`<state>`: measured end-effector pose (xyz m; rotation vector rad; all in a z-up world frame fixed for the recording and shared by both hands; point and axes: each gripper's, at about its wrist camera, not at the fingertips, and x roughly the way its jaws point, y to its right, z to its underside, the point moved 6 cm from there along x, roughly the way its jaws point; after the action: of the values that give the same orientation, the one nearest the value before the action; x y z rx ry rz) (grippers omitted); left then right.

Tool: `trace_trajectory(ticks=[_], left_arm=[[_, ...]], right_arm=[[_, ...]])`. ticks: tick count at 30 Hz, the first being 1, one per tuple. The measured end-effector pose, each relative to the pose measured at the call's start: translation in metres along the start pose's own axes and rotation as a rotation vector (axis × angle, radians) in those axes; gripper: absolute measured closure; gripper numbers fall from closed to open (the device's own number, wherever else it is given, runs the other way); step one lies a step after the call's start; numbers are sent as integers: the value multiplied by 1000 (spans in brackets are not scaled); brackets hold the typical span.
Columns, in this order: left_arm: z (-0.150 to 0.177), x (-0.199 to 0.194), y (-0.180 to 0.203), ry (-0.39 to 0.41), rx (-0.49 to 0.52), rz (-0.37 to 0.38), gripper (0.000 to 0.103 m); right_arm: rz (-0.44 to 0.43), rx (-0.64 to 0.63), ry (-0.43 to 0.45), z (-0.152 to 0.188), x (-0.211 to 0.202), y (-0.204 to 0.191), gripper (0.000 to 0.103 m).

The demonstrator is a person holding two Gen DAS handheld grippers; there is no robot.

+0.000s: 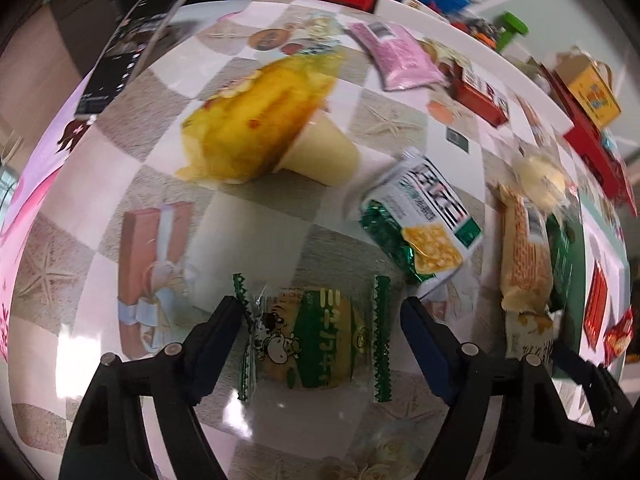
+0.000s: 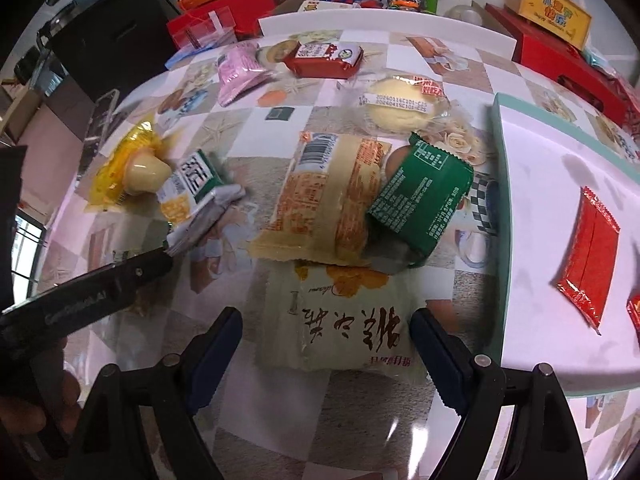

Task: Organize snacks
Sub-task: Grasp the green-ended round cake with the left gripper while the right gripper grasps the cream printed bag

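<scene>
My left gripper [image 1: 320,312] is open, its jaws on either side of a green and clear cartoon snack packet [image 1: 312,340] lying on the checked tablecloth. Beyond it lie a yellow jelly cup pack [image 1: 256,120] and a white and green cracker pack [image 1: 424,220]. My right gripper [image 2: 326,324] is open around a pale pastry packet with dark characters [image 2: 344,328]. Ahead of it lie an orange-printed bread pack [image 2: 328,204] and a dark green pack [image 2: 420,200]. The left gripper's finger [image 2: 100,288] shows at the left of the right wrist view.
A white tray with a teal rim [image 2: 500,208] at the right holds a red sachet [image 2: 588,256]. Further back lie a pink pack [image 2: 240,72], a red pack [image 2: 324,60] and a round cake [image 2: 400,108]. A phone [image 1: 132,48] lies far left. Red and yellow boxes [image 2: 548,12] stand behind.
</scene>
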<state>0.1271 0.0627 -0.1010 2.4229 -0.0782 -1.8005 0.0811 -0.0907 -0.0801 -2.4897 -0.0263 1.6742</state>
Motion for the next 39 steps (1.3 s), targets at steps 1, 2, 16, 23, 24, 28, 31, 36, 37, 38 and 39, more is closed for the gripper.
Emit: trace_trajectory(ticks=[1,2,16,23,24,28,31,36,37,38,39], left_arm=[[0,1,2,-3,15,-13,21],[1,2,3,-5,22,-24,21],[9,13,3,-13,79,-113,19],[9,14,-1,-15,83,-112,16],[9,13,1,-13,91,-106,20],[8,4,6,11,104,-82,34],[6,-3,4,29,94,-72,42],[5,-6,3,36,93,-63,46],[4,-7,2,38,92,-61,46],[4,-9,2,44,91,-58,46],[3,-12,1,49,88,-55,46]], right_arm=[[9,-2,-2,0,1,0,15],[19,-4,-4,1,3,1,15],[102,-22,-23,4,17,7,14],[121,-19,-10,3,17,10,27],[122,-15,-5,2,13,13,31],[114,6,7,1,9,17,41],[89,25,13,0,5,21,43],[78,32,30,-3,-1,19,44],[75,36,39,-4,-3,19,44],[73,40,48,-6,-5,19,44],[72,42,56,-7,-8,20,44]])
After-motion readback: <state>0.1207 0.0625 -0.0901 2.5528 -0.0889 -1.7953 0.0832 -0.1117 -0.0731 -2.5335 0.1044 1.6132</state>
